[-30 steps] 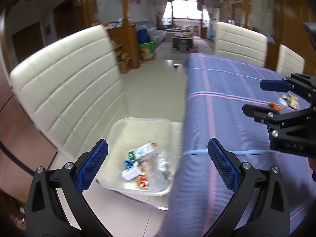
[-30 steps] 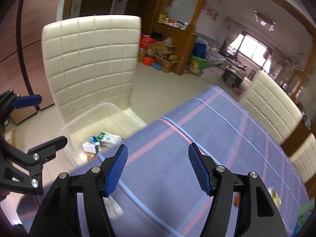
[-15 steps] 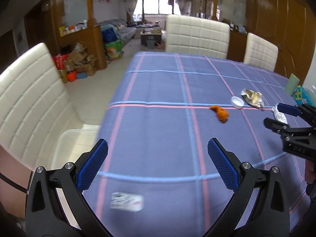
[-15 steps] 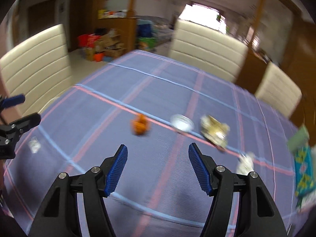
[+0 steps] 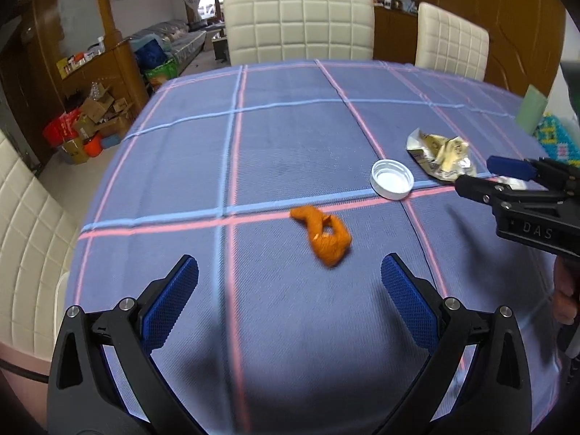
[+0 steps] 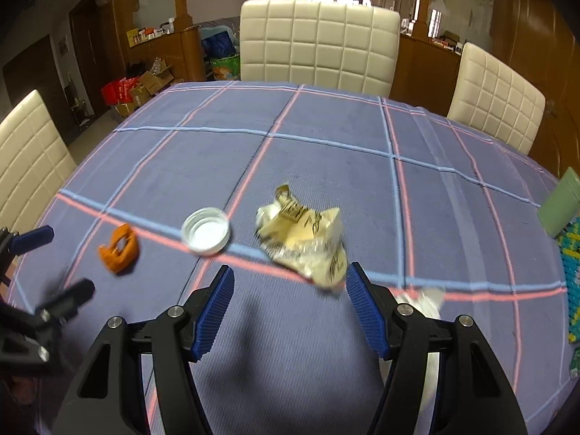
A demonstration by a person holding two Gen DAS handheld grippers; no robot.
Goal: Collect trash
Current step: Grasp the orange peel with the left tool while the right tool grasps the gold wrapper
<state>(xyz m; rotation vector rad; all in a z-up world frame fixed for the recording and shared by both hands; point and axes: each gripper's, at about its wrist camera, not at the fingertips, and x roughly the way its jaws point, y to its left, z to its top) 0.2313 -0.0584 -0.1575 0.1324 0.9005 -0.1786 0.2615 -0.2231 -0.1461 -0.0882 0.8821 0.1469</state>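
On the blue plaid tablecloth (image 5: 290, 127) lie an orange scrap (image 5: 324, 235) (image 6: 119, 248), a white bottle cap (image 5: 392, 179) (image 6: 206, 231) and a crumpled yellowish wrapper (image 5: 440, 156) (image 6: 306, 243). A small white crumpled bit (image 6: 424, 301) lies right of the wrapper. My left gripper (image 5: 290, 290) is open, just short of the orange scrap, nothing between its fingers. My right gripper (image 6: 288, 304) is open, its blue pads just in front of the wrapper without touching it. Each gripper shows at the edge of the other's view.
Cream quilted chairs (image 6: 319, 43) (image 6: 496, 98) stand at the table's far side, another chair (image 6: 25, 159) at the left. A green box (image 6: 560, 203) and a colourful mat (image 6: 572, 264) sit at the table's right edge. Boxes and bags clutter the floor (image 5: 87, 127) on the left.
Both grippers have swung from the clear bin on the left chair to over the table. The scrap, cap and wrapper now lie close in front of them. Both stayed open.
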